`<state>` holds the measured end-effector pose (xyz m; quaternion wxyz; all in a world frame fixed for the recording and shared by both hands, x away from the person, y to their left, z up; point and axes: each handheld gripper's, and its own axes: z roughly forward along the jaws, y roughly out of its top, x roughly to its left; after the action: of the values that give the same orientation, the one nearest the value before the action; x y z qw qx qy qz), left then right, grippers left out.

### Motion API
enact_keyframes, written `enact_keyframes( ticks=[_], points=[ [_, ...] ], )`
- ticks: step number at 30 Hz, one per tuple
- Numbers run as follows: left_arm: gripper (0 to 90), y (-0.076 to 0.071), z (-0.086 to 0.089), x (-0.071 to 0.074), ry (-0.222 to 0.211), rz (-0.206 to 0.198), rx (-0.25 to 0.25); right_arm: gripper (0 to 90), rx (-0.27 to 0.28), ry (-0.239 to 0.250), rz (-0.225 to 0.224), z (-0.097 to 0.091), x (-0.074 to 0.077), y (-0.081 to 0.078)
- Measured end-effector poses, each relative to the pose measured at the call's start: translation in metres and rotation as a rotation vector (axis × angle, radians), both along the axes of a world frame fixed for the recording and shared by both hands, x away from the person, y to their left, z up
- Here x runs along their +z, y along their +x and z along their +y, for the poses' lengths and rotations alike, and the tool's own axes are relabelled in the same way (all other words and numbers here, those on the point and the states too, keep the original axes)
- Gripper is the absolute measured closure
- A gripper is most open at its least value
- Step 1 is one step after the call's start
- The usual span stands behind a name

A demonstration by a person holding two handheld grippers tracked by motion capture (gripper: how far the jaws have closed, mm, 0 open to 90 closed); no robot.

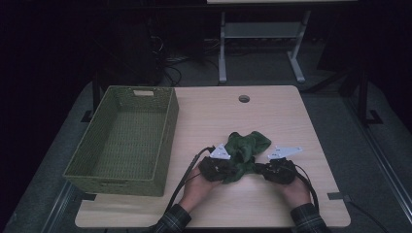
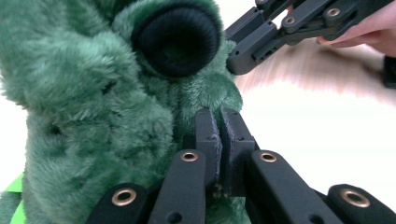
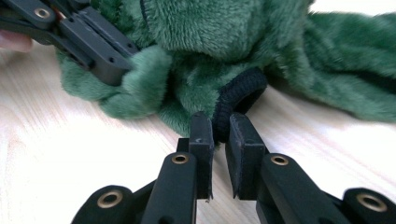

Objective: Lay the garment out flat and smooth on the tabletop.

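A green fleece garment point(image 1: 248, 143) with a black ribbed cuff point(image 2: 177, 39) lies crumpled on the wooden table point(image 1: 218, 111), right of centre. My left gripper point(image 1: 229, 172) is at its near left edge. In the left gripper view that gripper point(image 2: 219, 119) has its jaws pressed together on a fold of the green fleece point(image 2: 93, 93). My right gripper point(image 1: 257, 169) comes in from the right. In the right gripper view this gripper point(image 3: 220, 123) is shut on the rim of the black cuff point(image 3: 238, 95). Each gripper is held in one hand.
A green woven basket point(image 1: 116, 184) stands empty on the table's left side. A round cable hole point(image 1: 244, 98) sits near the far edge. Behind the table are desk legs and cables on a dark floor.
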<state>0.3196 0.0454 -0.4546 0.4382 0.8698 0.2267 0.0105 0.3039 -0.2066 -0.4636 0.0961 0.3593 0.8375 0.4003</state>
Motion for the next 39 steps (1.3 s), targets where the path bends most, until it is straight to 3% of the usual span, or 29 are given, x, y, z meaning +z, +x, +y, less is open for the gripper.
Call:
enact_keyframes(
  ticks=[8,13,19,24,31,33,39],
  points=[
    [86.6,-0.003,0.018,0.022,-0.082,0.0,0.013,81.2,-0.026,0.012,-0.046,-0.014,0.01,-0.005],
    [86.6,-0.003,0.034,0.033,-0.104,-0.007,0.037,81.5,-0.047,0.002,-0.062,-0.024,0.013,-0.01],
    [86.6,-0.005,0.051,0.034,-0.103,-0.011,0.063,81.6,-0.09,-0.004,-0.085,-0.042,0.018,-0.017],
    [86.8,-0.009,0.063,0.025,-0.091,0.007,0.082,82.0,-0.124,-0.008,-0.087,-0.055,0.02,-0.02],
    [85.5,-0.013,0.071,0.009,-0.055,0.053,0.107,82.0,-0.134,-0.013,-0.052,-0.063,0.015,-0.029],
    [81.9,-0.014,0.072,0.006,-0.044,0.05,0.112,81.3,-0.125,-0.022,-0.04,-0.062,0.012,-0.031],
    [70.0,-0.024,0.074,0.021,-0.05,0.014,0.139,72.4,-0.14,-0.033,-0.037,-0.063,0.008,-0.033]
  ],
)
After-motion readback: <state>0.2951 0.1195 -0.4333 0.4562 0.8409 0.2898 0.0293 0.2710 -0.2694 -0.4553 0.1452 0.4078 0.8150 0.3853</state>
